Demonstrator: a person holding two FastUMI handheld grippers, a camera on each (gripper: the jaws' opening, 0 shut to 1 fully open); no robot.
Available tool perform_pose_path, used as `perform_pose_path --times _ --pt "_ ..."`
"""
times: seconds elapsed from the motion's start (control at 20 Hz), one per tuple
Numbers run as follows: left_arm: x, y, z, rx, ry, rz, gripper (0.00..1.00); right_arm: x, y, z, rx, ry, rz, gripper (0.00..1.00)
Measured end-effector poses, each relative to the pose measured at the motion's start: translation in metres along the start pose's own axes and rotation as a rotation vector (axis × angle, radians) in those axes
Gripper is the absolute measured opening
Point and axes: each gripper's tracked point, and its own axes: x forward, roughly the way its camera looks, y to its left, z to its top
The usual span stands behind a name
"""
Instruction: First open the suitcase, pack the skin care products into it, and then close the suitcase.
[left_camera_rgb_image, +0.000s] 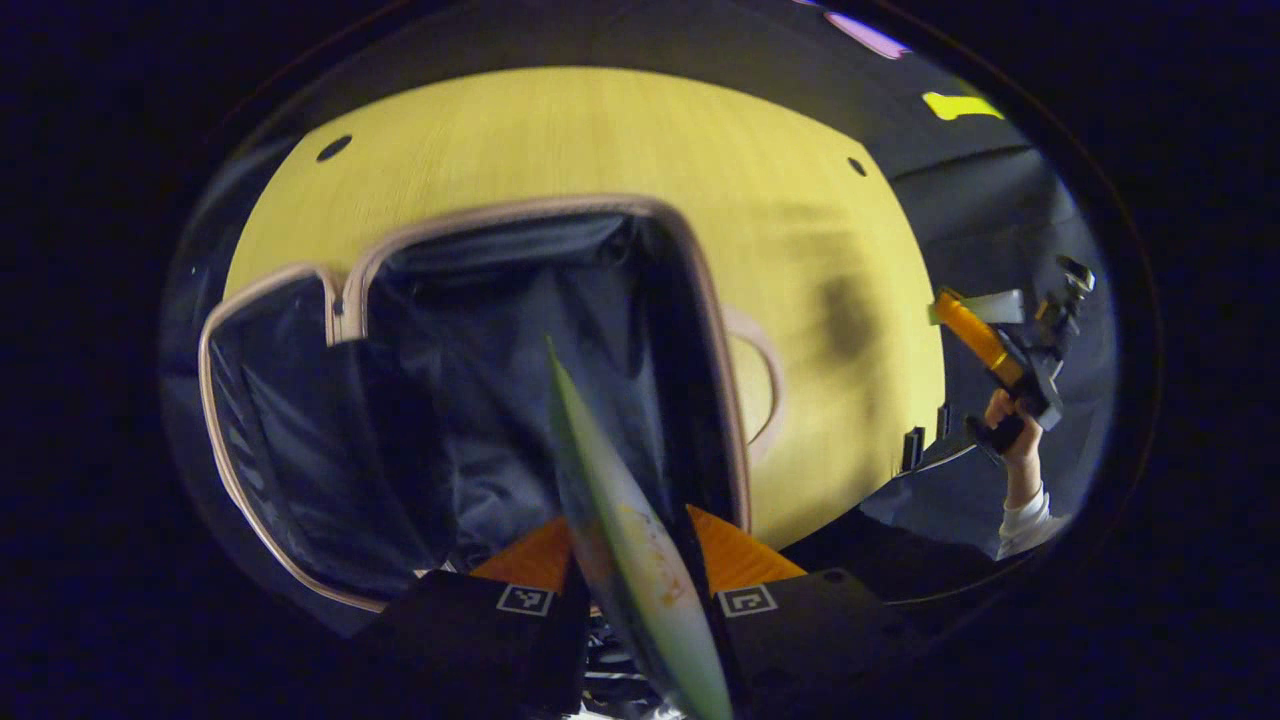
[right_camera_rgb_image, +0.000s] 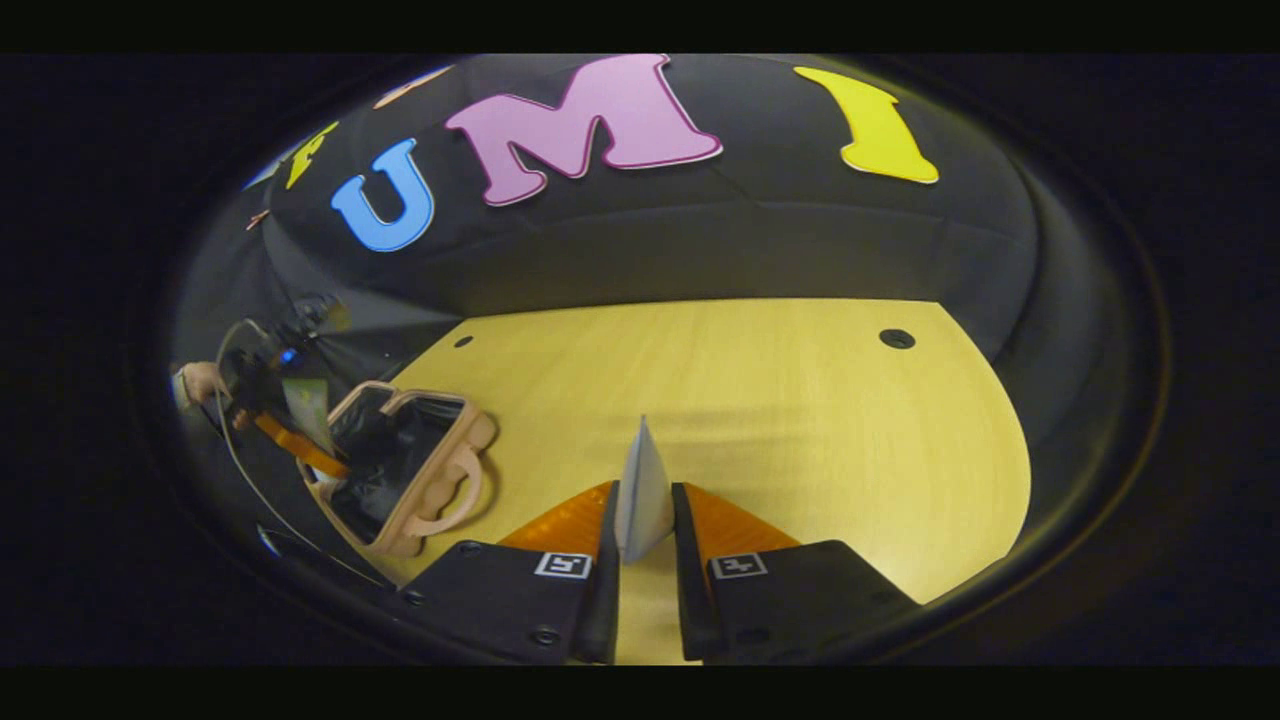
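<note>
Packing step in hand. Suitcase (left_camera_rgb_image: 470, 400) lies open on the worktop (left_camera_rgb_image: 600, 130), dark lining exposed. Left claw (left_camera_rgb_image: 630, 560) pinches a flat green-white sachet (left_camera_rgb_image: 620, 520) just above the case. Right claw (right_camera_rgb_image: 645, 520), well apart over bare worktop, grips a pale sachet (right_camera_rgb_image: 643, 490). Next, as I judge: lower left sachet inside, release, then bring the right across.

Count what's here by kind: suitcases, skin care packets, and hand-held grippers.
Suitcases: 1, the open suitcase
Skin care packets: 2, the green packet and the white packet
Hand-held grippers: 2, left hand-held gripper and right hand-held gripper
Total: 5
</note>
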Motion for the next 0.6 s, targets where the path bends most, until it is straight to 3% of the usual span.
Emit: perform_pose_path --times 0.25,0.4,0.45,0.5,0.6 --pt "0.058 0.073 -0.014 -0.104 0.105 0.149 0.48 -0.014 0.046 -0.006 -0.009 0.004 0.044 0.28" --pt "0.059 0.070 -0.003 -0.148 0.060 0.118 0.46 -0.020 0.071 -0.020 -0.036 0.039 0.070 0.28" --pt "0.054 0.068 -0.002 -0.134 0.039 0.109 0.52 -0.020 0.079 -0.024 -0.052 0.051 0.074 0.28" --pt "0.048 0.067 -0.005 -0.138 0.025 0.102 0.48 -0.020 0.088 -0.027 -0.061 0.065 0.080 0.28" --pt "0.035 0.058 -0.011 -0.144 -0.028 0.060 0.72 -0.019 0.109 -0.032 -0.066 0.079 0.112 0.28"
